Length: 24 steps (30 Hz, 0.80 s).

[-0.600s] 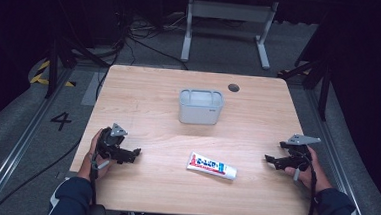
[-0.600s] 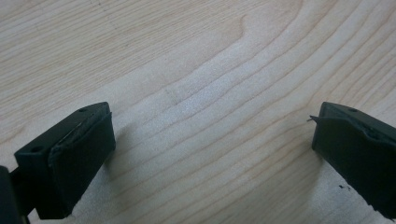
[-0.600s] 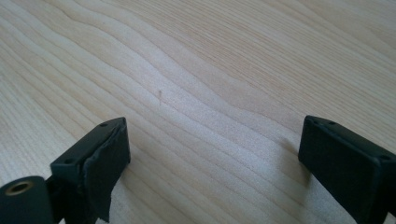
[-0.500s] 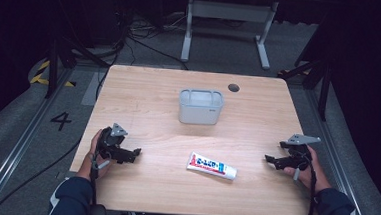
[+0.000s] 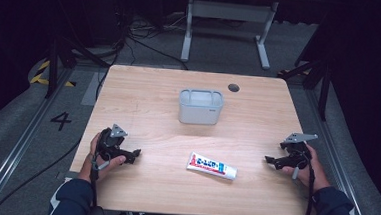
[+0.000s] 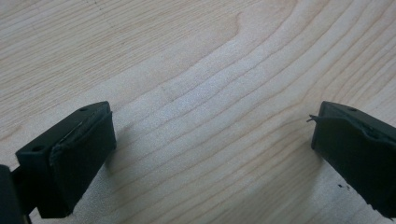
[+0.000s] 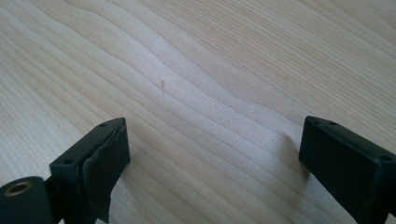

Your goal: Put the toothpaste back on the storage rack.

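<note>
Pale wooden worktop (image 5: 253, 191) carries a toothpaste tube (image 5: 211, 166) near its front edge, with a grey bin (image 5: 200, 107) behind it. Left hand-held gripper (image 5: 134, 155) and right hand-held gripper (image 5: 269, 161) rest well apart from the tube on either side, jaws spread wide and empty.

Wooden table (image 5: 144, 94): toothpaste tube (image 5: 211, 166), grey bin (image 5: 200, 107)

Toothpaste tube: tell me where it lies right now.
In the high view the toothpaste tube lies flat on the table near the front edge, between the left gripper and the right gripper, in front of the grey bin.
</note>
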Available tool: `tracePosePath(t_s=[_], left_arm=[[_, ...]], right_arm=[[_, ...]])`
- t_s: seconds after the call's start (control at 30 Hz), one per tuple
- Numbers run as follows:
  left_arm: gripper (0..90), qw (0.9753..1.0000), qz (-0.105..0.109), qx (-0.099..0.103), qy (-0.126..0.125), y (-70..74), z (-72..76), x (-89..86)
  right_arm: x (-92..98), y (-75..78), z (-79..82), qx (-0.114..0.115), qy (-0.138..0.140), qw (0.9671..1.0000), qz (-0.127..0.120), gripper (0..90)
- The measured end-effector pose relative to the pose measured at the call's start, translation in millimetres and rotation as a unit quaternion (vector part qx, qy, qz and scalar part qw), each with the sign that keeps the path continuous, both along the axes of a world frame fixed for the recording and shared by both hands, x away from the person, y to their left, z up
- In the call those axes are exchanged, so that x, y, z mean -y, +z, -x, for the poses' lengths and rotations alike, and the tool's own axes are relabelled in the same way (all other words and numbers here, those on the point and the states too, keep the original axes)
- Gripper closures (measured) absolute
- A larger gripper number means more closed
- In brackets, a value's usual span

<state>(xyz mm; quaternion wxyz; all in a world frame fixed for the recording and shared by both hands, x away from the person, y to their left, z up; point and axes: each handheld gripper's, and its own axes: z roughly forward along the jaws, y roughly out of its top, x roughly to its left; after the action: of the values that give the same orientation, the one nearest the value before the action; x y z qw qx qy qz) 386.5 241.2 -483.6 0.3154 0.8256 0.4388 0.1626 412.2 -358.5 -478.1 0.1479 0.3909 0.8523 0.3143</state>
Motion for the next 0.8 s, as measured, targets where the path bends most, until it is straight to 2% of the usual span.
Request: tracePosePath(t_s=[0.07,0.23,0.27,0.33,0.4,0.47,0.8], left_arm=[[0.3,1.0000,0.000,0.002,-0.002,-0.1,0.4,-0.7],[0.4,1.0000,0.001,0.000,-0.005,-0.1,1.3,-2.1],[0.4,1.0000,-0.001,0.002,-0.008,0.1,1.0,-2.7],[0.4,1.0000,0.000,-0.001,-0.006,0.1,1.4,-2.4],[0.4,1.0000,-0.001,0.002,-0.009,0.1,0.9,-2.8],[0.4,1.0000,-0.002,0.001,-0.009,0.2,1.0,-2.9],[0.2,0.9999,0.002,0.000,-0.015,-0.1,-0.4,-3.3]], right_arm=[[-0.4,1.7,1.8,-0.005,0.008,1.0000,-0.001,15.7],[-2.9,3.5,2.7,-0.010,0.029,0.9995,0.003,17.7],[-4.7,4.9,3.8,-0.013,0.040,0.9991,0.004,21.2],[-5.7,5.6,4.7,-0.015,0.045,0.9989,0.005,22.8],[-6.6,8.2,6.5,-0.017,0.051,0.9985,0.003,23.1],[-7.0,11.7,7.9,-0.014,0.055,0.9984,-0.009,23.2],[-23.1,26.0,16.0,-0.007,0.089,0.9959,-0.016,24.8]])
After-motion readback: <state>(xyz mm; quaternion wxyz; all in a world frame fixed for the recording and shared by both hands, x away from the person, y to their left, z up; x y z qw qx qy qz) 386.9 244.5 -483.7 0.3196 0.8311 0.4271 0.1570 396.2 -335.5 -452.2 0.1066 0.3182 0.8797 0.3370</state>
